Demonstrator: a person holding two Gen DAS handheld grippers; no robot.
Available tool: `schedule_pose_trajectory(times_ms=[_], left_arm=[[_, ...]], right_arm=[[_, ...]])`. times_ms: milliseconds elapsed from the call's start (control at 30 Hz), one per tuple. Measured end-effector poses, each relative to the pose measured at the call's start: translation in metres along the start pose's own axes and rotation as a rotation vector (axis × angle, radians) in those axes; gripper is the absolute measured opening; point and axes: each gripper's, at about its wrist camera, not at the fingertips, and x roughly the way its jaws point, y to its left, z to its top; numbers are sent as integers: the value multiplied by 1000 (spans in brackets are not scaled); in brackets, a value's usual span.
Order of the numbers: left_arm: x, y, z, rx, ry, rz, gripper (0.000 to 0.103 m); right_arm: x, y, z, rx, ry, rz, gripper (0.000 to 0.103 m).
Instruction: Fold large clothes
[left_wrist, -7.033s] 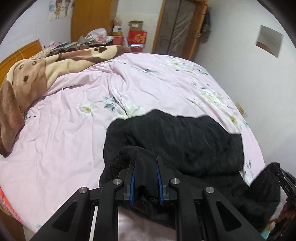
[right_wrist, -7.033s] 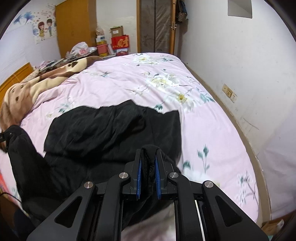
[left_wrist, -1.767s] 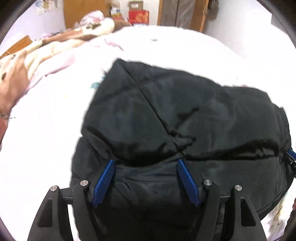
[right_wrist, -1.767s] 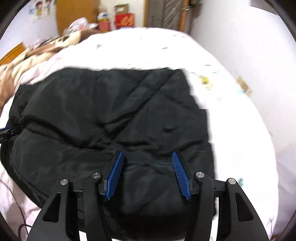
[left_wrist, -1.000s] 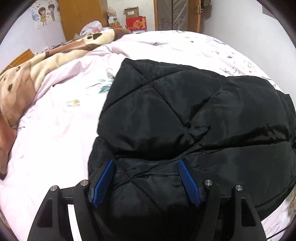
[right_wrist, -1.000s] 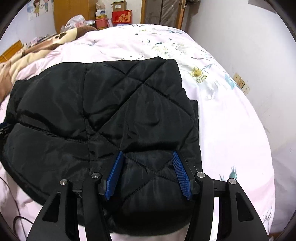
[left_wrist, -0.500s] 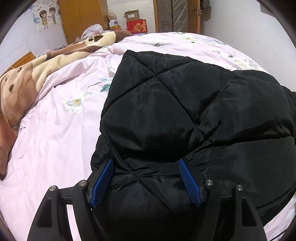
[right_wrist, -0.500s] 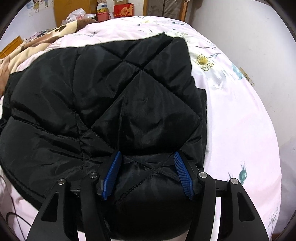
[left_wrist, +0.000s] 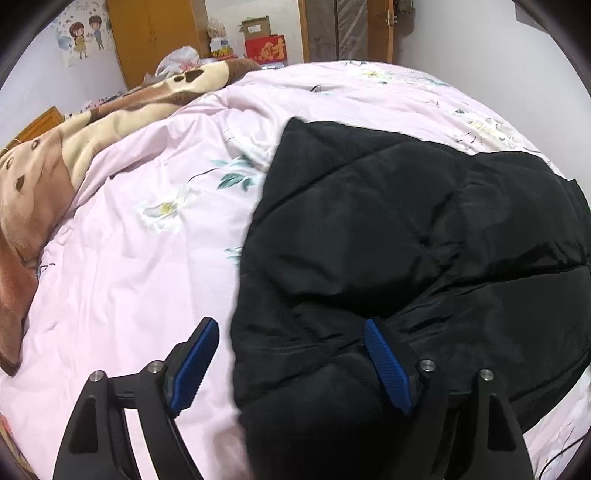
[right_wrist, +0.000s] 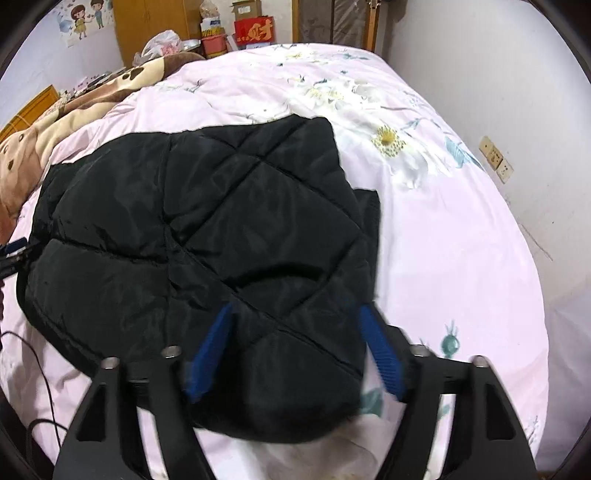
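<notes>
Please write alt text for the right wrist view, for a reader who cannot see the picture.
A folded black quilted jacket lies on a pink flowered bedsheet. The right gripper hovers over its near edge, jaws open and just widened, gripping nothing. A brown blanket lies at far left.

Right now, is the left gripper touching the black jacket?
Cannot tell. In the left wrist view the open left gripper straddles the black jacket edge; neither contact nor gap shows plainly.

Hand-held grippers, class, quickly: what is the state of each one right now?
Left hand-held gripper: open, jaws just widened, over the black jacket's edge, holding nothing.
Right hand-held gripper: open, jaws just widened, straddling the jacket's near corner, not gripping.
</notes>
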Motion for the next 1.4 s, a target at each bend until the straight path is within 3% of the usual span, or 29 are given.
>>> schedule_pose_trajectory(times_ms=[200,367,467,633,733,800,1167,1400], left_arm=[[10,32,1,-55,98,-126,88],[24,35,8,-46,160,-176,90],[39,36,13,-73,217,-260,91],[59,31,19,-91,264,-339,100],[71,30,20,-102,292,-366,103],[75,31,21,-116,297,-377,103],[106,37,19,-172,396,-483,103],[97,36,18,-167,390,-473,101]], right_arm=[[-2,-31,-10,94,28,80,76],[8,-41,-12,129,64,161,79],[19,-51,-12,152,93,204,79],[39,-55,-4,197,118,277,80],[50,-52,0,186,142,303,92],[57,-48,3,173,157,319,94],[81,-53,8,191,213,477,97],[77,-50,8,163,214,540,94]])
